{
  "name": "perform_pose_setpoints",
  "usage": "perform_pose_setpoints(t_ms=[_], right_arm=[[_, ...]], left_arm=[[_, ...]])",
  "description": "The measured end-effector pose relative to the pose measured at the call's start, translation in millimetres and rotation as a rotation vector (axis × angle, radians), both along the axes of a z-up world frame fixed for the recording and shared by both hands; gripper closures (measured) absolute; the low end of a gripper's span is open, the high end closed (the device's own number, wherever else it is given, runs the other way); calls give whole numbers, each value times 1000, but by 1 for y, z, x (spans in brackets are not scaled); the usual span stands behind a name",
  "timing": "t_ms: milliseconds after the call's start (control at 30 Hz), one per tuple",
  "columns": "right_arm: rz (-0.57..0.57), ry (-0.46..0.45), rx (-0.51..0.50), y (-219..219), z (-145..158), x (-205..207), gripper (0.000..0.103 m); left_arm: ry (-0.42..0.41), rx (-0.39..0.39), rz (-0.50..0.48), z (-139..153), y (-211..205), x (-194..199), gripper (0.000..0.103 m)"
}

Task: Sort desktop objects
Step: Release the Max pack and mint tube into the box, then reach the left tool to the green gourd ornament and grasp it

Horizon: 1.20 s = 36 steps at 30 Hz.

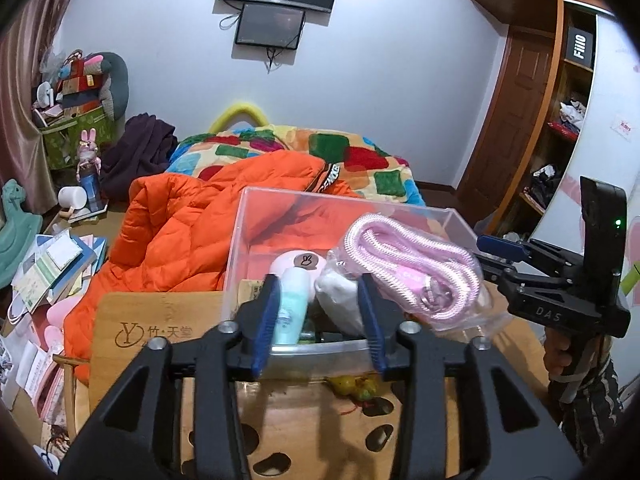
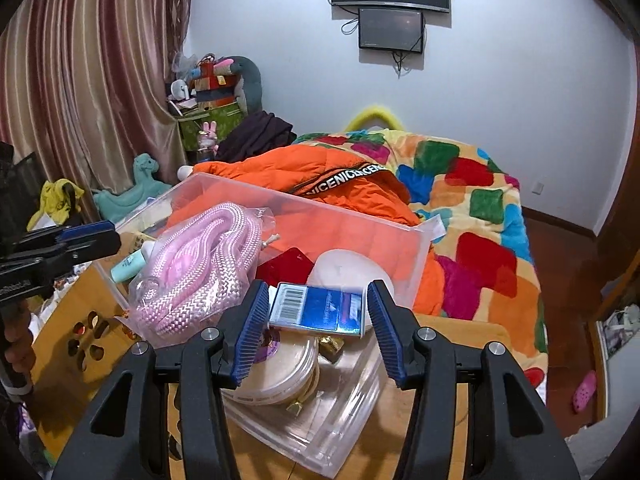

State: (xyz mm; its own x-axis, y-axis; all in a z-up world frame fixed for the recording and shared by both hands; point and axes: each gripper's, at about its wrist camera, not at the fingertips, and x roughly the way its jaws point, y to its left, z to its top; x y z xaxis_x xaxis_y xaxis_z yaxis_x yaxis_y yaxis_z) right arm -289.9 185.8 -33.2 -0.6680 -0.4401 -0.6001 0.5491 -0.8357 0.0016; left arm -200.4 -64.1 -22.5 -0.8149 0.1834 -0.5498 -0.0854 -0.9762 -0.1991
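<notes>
A clear plastic box (image 1: 344, 204) (image 2: 304, 208) stands on a wooden table (image 1: 160, 320) (image 2: 68, 320). It holds a bagged pink rope (image 1: 412, 268) (image 2: 200, 264), a mint tube (image 1: 292, 304) (image 2: 128, 266), a blue box with a barcode (image 2: 320, 310), round cream tins (image 2: 280, 372) and a white bag (image 1: 340, 300). My left gripper (image 1: 320, 292) is open and empty at the box's near wall. My right gripper (image 2: 316, 304) is open and empty just before the blue box; it also shows in the left wrist view (image 1: 500, 252).
A bed with an orange jacket (image 1: 180, 224) (image 2: 328, 184) and a patchwork blanket (image 2: 480, 216) lies behind the table. A small yellow-green toy (image 1: 352, 386) lies on the table in front of the box. Books and clutter (image 1: 52, 268) fill the floor at left.
</notes>
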Motion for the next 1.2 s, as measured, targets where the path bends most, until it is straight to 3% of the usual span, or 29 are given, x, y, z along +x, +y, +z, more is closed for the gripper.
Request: perform_pose_setpoints(t_ms=[333, 533, 867, 1033, 1133, 1200], right_arm=[[-36, 53, -8, 7, 21, 30, 51], [4, 43, -42, 3, 23, 60, 51], [8, -80, -55, 2, -17, 89, 51], [13, -133, -59, 11, -39, 94, 51], [11, -177, -76, 14, -52, 89, 51], [7, -204, -88, 15, -58, 84, 51]], left_arm=[[76, -21, 14, 21, 0, 31, 43], [77, -18, 10, 14, -4, 47, 34], [-69, -19, -62, -36, 20, 42, 33], [-128, -67, -73, -53, 40, 27, 34], [-171, -86, -51, -63, 47, 17, 44], [-187, -89, -47, -67, 49, 12, 45]])
